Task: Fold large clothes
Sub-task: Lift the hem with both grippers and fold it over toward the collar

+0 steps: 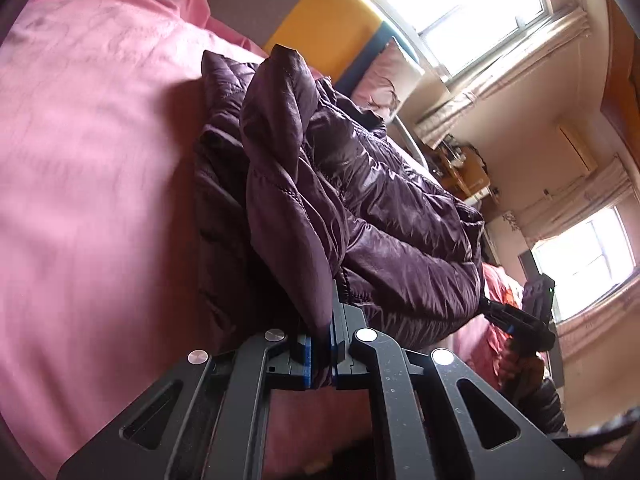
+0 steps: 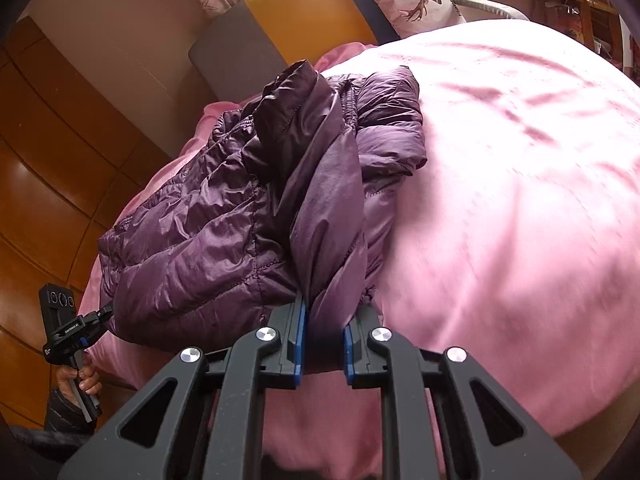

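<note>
Currently: one purple quilted down jacket (image 2: 224, 220), glossy and puffy, stitched in channels, lying on the pink bed cover (image 2: 500, 200) on the side nearer the yellow headboard (image 2: 304, 28). Progress, as judged: partly folded; the body is bunched into a thick, uneven bundle of several layers, not yet squared or flattened. Left claw (image 1: 320, 354): fingers together, pinching a fold of the jacket's edge. Right claw (image 2: 324, 350): fingers narrowly apart, with a thick roll of jacket fabric gripped between them. Remaining: lay the held edge over, press flat, tidy the corners.
</note>
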Motion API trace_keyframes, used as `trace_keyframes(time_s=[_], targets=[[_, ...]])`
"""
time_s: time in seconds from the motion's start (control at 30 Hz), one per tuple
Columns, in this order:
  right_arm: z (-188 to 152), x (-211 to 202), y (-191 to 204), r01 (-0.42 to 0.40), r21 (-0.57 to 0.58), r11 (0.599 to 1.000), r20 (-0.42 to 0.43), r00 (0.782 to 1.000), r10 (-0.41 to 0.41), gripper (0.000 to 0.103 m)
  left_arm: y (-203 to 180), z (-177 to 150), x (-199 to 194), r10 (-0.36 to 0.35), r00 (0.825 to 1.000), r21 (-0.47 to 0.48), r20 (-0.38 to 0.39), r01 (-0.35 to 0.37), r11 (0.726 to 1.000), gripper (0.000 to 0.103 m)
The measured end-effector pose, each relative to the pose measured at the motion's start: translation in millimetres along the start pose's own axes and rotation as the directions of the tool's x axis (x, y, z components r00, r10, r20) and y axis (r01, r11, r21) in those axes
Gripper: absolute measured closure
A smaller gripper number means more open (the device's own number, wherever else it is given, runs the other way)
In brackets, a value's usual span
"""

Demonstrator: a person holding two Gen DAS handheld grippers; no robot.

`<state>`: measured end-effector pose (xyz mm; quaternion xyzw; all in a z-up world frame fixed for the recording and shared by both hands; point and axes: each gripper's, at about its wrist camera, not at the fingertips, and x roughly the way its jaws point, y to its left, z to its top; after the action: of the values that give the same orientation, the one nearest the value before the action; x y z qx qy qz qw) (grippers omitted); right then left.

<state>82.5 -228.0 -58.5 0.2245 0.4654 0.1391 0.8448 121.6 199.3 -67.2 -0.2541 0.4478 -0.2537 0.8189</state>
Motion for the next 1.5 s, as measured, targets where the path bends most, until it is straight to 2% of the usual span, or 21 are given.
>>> trace_keyframes(time_s=[0.17, 0.23, 0.27, 0.3, 0.33, 0.37, 0.4, 0.43, 0.57, 0.73, 0.77, 0.8, 0.83, 0.87, 0.9, 0.97, 1.03, 1.27, 1.5], targets=[[-30.1, -24.5, 4.6, 0.033, -0.067, 0.997, -0.059, 0.998, -0.037, 0.09, -4.9, -48.1, -27.4, -0.024, 0.999, -0.043, -0.03, 0.023, 0.999, 0.098], [-34.5, -30.1, 7.3, 0.043, -0.096, 0.994, -0.071, 0.996, -0.05, 0.085, -9.7, -57.0, -35.7, 0.007, 0.999, -0.025, -0.032, -0.008, 1.0, 0.097], [-32.6, -31.6, 9.7, 0.054, -0.107, 0.993, -0.068, 0.996, -0.061, 0.076, -12.0, -57.0, -38.8, 0.022, 0.999, -0.013, -0.032, -0.023, 1.0, 0.094], [-29.7, -32.8, 11.3, 0.066, -0.117, 0.991, -0.055, 0.996, -0.073, 0.069, -13.4, -54.8, -41.1, 0.037, 0.999, -0.003, -0.025, -0.037, 0.999, 0.089], [-25.9, -34.5, 13.0, 0.077, -0.124, 0.989, -0.034, 0.996, -0.082, 0.064, -14.6, -48.8, -43.7, 0.066, 0.998, 0.005, -0.006, -0.066, 0.998, 0.071], [-18.7, -35.8, 15.0, 0.087, -0.124, 0.989, -0.003, 0.996, -0.088, 0.052, -14.9, -44.7, -46.1, 0.076, 0.997, 0.008, 0.007, -0.076, 0.997, 0.046], [-16.4, -37.0, 15.6, 0.096, -0.124, 0.988, 0.02, 0.995, -0.094, 0.045, -13.1, -42.1, -50.3, 0.085, 0.996, 0.009, 0.03, -0.085, 0.996, 0.037], [-10.7, -36.7, 17.8, 0.111, -0.13, 0.985, 0.047, 0.993, -0.106, 0.037, -11.8, -36.5, -54.9, 0.106, 0.992, 0.009, 0.07, -0.107, 0.994, 0.033], [13.3, -17.0, 29.7, 0.145, -0.159, 0.977, 0.091, 0.987, -0.131, 0.037, -10.0, -16.6, -56.8, 0.117, 0.987, 0.028, 0.11, -0.12, 0.992, 0.03], [32.4, 14.7, 47.1, 0.146, -0.205, 0.968, 0.105, 0.986, -0.127, 0.037, -20.1, -1.2, -30.6, 0.133, 0.988, 0.068, 0.084, -0.139, 0.988, 0.03], [32.7, 16.5, 45.3, 0.152, -0.213, 0.965, 0.104, 0.986, -0.132, 0.041, -21.2, 0.7, -27.6, 0.128, 0.988, 0.074, 0.082, -0.134, 0.988, 0.03], [33.1, 22.4, 46.2, 0.154, -0.218, 0.964, 0.1, 0.986, -0.135, 0.051, -23.2, 3.5, -22.7, 0.121, 0.99, 0.085, 0.078, -0.128, 0.988, 0.03], [34.0, 28.6, 47.8, 0.153, -0.221, 0.963, 0.093, 0.986, -0.135, 0.057, -23.3, 1.4, -20.9, 0.118, 0.99, 0.094, 0.078, -0.125, 0.988, 0.039], [34.2, 31.4, 48.6, 0.157, -0.225, 0.961, 0.088, 0.986, -0.141, 0.072, -25.9, 2.1, -17.2, 0.122, 0.99, 0.105, 0.077, -0.129, 0.986, 0.06], [33.8, 32.3, 49.1, 0.165, -0.231, 0.959, 0.089, 0.985, -0.148, 0.083, -28.9, 3.4, -12.5, 0.141, 0.987, 0.117, 0.075, -0.149, 0.982, 0.07], [30.4, 27.6, 48.5, 0.172, -0.236, 0.956, 0.096, 0.984, -0.153, 0.089, -31.3, 3.1, -12.3, 0.168, 0.982, 0.139, 0.085, -0.178, 0.974, 0.087], [28.1, 21.8, 50.9, 0.181, -0.243, 0.953, 0.11, 0.981, -0.158, 0.092, -34.1, 1.6, -16.3, 0.176, 0.978, 0.162, 0.108, -0.192, 0.968, 0.094], [27.6, -16.6, 69.9, 0.177, -0.281, 0.943, 0.17, 0.977, -0.132, 0.094, -54.6, 3.3, -37.8, 0.18, 0.964, 0.241, 0.195, -0.225, 0.944, 0.099], [59.6, -36.0, 79.5, 0.159, -0.272, 0.949, 0.235, 0.968, -0.095, 0.094, -56.4, 35.9, -52.0, 0.156, 0.95, 0.218, 0.27, -0.218, 0.951, 0.1]])
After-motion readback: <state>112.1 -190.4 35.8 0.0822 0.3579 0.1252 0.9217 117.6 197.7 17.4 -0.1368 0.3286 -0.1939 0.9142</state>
